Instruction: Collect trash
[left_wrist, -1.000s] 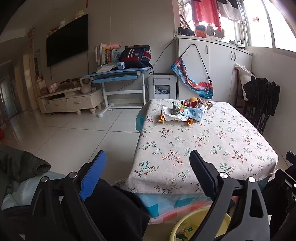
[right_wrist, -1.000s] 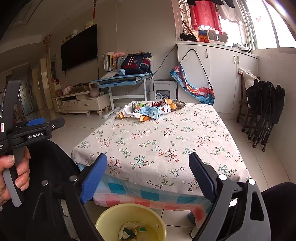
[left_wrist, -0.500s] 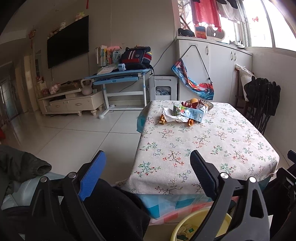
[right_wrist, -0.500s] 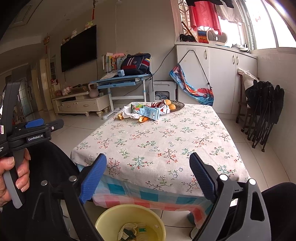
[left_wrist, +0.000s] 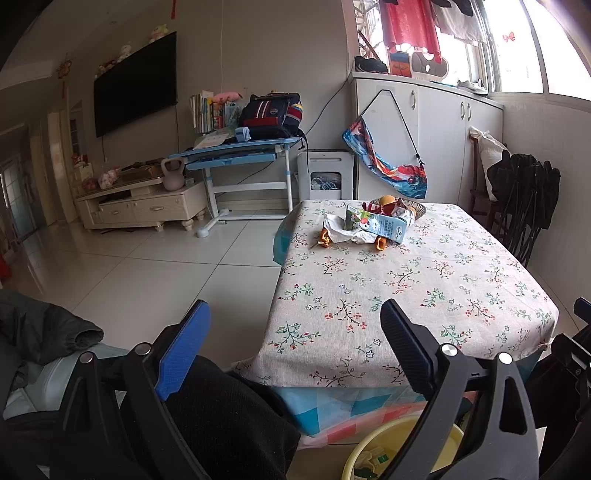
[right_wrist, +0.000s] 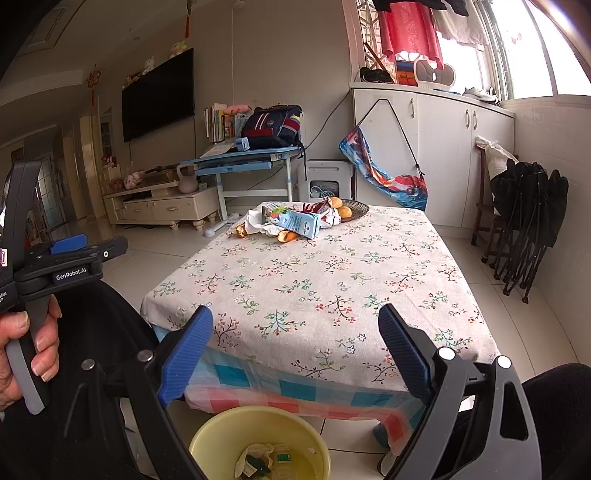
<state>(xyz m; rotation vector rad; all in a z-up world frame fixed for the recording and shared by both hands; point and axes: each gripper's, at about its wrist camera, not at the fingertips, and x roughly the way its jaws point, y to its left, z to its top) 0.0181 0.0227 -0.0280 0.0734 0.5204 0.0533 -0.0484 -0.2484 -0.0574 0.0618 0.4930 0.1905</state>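
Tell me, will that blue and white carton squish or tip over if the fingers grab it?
The carton already lies on its side on the table, so it probably won't tip. It looks like thin card, likely light, and may dent if squeezed hard. Its flat sides should grip fine.

left gripper (right_wrist: 74, 254) body: white lettering "GenRobot.AI" on the black housing, easy to read in the right wrist view
same housing, far left edge: a few more white letters, cut off, can't make them out
milk carton (right_wrist: 299, 222): blue and white with printed text and a logo on the side, too small to read
books (right_wrist: 218, 122) on the desk: spines unreadable
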